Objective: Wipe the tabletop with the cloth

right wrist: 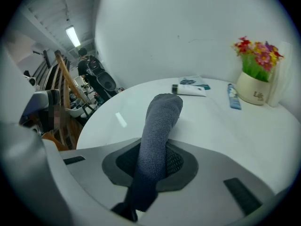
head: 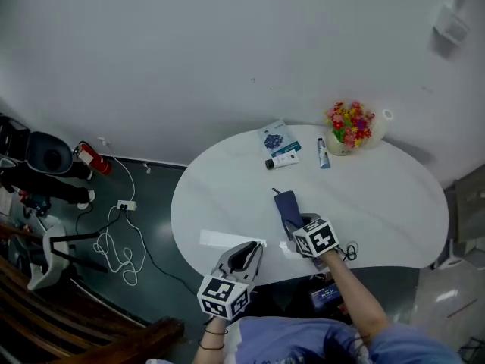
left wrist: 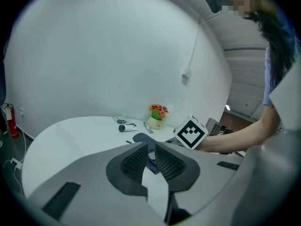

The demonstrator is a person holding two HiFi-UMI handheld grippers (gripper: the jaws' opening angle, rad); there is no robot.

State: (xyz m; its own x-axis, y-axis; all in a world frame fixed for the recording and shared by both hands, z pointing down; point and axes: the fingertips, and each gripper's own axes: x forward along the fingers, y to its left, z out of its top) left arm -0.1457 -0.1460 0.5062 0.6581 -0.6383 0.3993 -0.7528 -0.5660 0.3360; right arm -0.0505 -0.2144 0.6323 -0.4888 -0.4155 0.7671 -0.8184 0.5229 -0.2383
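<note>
I see the dark blue-grey knitted cloth (head: pixel 286 205) bunched into a long strip, its near end pinched in my right gripper (head: pixel 300 227). The rest lies flat on the glossy white oval tabletop (head: pixel 227 196).

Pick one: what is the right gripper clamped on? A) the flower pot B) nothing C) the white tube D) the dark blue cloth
D: the right gripper view shows the right gripper with its jaws closed on the dark blue cloth, which runs forward onto the white table.
</note>
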